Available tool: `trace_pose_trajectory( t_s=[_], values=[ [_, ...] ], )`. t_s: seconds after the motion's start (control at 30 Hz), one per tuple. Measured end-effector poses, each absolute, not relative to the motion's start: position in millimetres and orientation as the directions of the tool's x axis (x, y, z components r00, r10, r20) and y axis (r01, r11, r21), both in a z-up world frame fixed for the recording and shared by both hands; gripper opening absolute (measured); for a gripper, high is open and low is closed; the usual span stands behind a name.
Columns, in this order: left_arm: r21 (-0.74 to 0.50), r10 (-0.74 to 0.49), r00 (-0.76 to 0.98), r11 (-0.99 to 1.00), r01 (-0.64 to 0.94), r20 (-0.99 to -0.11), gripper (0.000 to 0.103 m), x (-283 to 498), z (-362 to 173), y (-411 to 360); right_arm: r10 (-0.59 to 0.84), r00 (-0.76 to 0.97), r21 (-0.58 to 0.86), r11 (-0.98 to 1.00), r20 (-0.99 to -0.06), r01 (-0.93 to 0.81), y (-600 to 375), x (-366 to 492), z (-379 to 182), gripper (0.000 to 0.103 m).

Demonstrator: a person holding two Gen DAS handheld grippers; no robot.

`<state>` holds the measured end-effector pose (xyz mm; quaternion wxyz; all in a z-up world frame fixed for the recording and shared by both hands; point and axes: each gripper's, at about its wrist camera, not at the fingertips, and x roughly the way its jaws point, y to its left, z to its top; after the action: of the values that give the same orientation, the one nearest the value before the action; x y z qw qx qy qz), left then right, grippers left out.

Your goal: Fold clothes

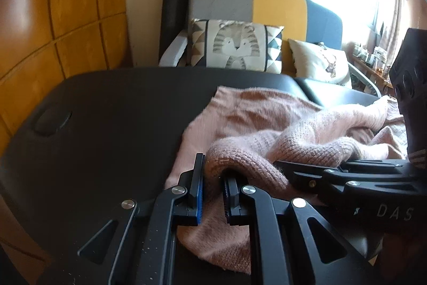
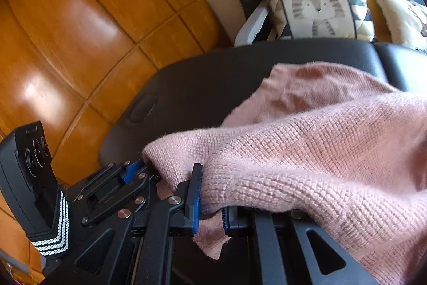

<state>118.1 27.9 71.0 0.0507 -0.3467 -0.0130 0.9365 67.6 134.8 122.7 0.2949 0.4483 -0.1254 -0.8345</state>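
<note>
Fingers of the left gripper (image 1: 214, 191) are clenched on a thick fold of the pink sweater (image 1: 267, 124), the knit bunched between the blue pads and bulging up over them. The right gripper (image 2: 210, 207) is likewise clamped on the sweater (image 2: 307, 151), a small tag of fabric hanging below its pads while the rest drapes over its right finger. In the left wrist view the right gripper (image 1: 277, 164) reaches in from the right edge, its tips buried in the same raised ridge of knit; in the right wrist view the left gripper (image 2: 141, 167) sits just beside, pinching the sweater's near end. Between the two grips the knit is lifted, and the rest of the sweater lies spread toward the far right part of the black padded table (image 1: 120, 111). An oval recess (image 1: 52, 122) marks the table's left end. Beyond the far edge stands a sofa (image 1: 277, 4) with a tiger cushion (image 1: 234, 44) and a pale cushion (image 1: 320, 60), and a wooden wardrobe (image 1: 53, 18) fills the left.
</note>
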Motion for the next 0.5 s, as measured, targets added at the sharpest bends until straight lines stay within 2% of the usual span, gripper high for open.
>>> trace_pose_trajectory(
  t_s=[0.23,0.4,0.5],
  values=[
    [-0.074,0.093,-0.701,-0.996,-0.058,-0.707,0.012,135.8,42.4,23.7,-0.624,-0.317,0.51,-0.774,-0.714,0.376,129.6,67.7,96.3,0.012],
    [-0.04,0.091,-0.67,-0.995,-0.09,-0.737,0.013,147.3,28.9,29.8,-0.621,-0.224,0.519,-0.766,-0.751,0.38,129.4,73.3,75.8,0.014],
    [-0.055,0.11,-0.655,-0.993,-0.104,-0.748,0.015,153.7,24.4,26.8,-0.62,-0.184,0.538,-0.766,-0.762,0.352,136.2,75.1,65.9,0.022]
  ],
)
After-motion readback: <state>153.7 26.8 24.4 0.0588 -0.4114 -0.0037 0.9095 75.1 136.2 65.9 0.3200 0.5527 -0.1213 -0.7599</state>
